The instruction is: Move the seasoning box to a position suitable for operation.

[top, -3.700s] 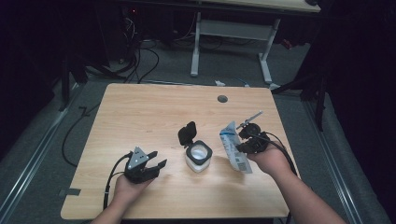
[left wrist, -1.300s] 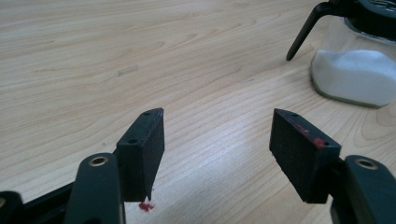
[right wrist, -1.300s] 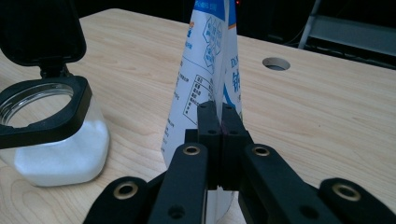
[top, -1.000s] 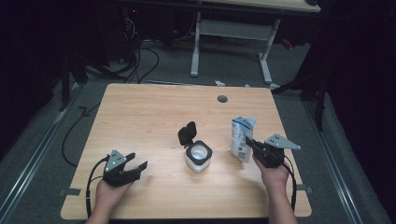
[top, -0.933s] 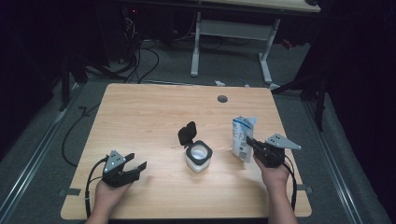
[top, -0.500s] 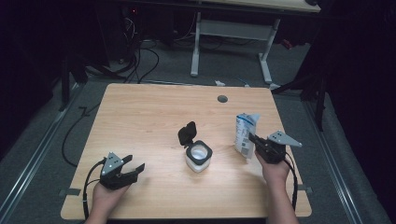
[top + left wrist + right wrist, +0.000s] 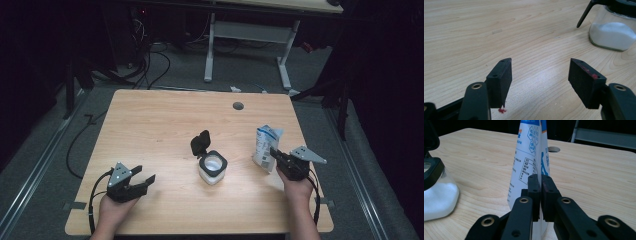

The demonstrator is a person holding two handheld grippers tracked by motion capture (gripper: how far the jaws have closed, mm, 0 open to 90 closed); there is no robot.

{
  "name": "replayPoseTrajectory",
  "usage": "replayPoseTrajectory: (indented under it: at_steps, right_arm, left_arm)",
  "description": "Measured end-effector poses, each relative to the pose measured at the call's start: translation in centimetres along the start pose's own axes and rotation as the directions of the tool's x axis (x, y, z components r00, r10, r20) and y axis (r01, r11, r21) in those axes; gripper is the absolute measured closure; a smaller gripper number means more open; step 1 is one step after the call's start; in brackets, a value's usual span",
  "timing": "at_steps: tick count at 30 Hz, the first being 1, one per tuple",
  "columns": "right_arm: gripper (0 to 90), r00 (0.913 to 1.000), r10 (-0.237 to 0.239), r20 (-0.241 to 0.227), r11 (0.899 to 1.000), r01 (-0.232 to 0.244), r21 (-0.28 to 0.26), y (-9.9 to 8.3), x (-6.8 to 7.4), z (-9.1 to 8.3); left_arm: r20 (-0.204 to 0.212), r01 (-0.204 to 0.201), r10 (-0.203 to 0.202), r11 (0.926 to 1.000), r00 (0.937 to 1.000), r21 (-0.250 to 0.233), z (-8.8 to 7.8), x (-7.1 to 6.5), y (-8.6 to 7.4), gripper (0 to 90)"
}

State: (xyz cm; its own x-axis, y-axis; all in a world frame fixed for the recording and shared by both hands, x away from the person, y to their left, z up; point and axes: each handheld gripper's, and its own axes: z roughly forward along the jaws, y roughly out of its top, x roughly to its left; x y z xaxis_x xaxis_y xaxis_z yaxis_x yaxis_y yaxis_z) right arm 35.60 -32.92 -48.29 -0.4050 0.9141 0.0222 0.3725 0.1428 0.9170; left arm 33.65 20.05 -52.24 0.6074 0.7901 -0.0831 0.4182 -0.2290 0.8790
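Observation:
A white-and-blue pouch [image 7: 264, 146] stands upright on the wooden table [image 7: 165, 120], right of centre. My right gripper [image 7: 274, 152] is shut on its near edge; in the right gripper view the two pads [image 7: 534, 185] pinch the pouch [image 7: 529, 157] seam, and the jaws have just been easing open slightly with the seam still between them. A clear jar [image 7: 212, 169] holding white powder sits mid-table with its black flip lid [image 7: 201, 143] up. My left gripper [image 7: 144, 174] rests at the front left, open and empty [image 7: 540, 72], with the jar [image 7: 611, 35] ahead to its right.
A round cable hole [image 7: 238, 106] lies near the table's far edge. The jar [image 7: 436, 192] stands close to the left of the pouch. Cables and a desk frame [image 7: 250, 45] are on the floor beyond the table.
The right hand has carried the pouch away from the jar towards the right and stood it upright. The left hand has drawn back towards the front-left corner.

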Motion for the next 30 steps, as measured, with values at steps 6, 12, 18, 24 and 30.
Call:
replayPoseTrajectory:
  at_steps: [6,12,18,24,30]
  right_arm:
    - [84.5,1.0000,-0.006,-0.004,1.000,0.006,0.002,0.03,0.17,0.10]
    - [81.5,1.0000,-0.001,-0.005,1.000,0.001,0.003,0.04,0.29,0.22]
    - [78.6,1.0000,0.001,-0.002,1.000,-0.001,0.006,0.05,0.31,0.27]
    - [75.2,1.0000,0.007,-0.004,1.000,-0.007,0.009,0.04,0.46,0.38]
    - [68.5,1.0000,0.003,-0.007,1.000,-0.003,0.014,0.19,0.65,0.40]
  left_arm:
    - [0.001,0.000,0.000,1.0000,1.0000,0.001,0.03,-0.03,0.00,35.8]
    - [0.001,-0.003,0.003,1.0000,1.0000,0.006,0.08,-0.07,0.00,35.8]
    - [0.003,-0.003,0.002,1.0000,1.0000,0.006,0.07,-0.07,-0.01,35.8]
    - [0.003,0.000,0.000,1.0000,1.0000,0.004,0.06,-0.09,-0.01,35.7]
    - [0.005,0.001,-0.001,1.0000,1.0000,0.006,0.11,-0.16,0.00,35.8]
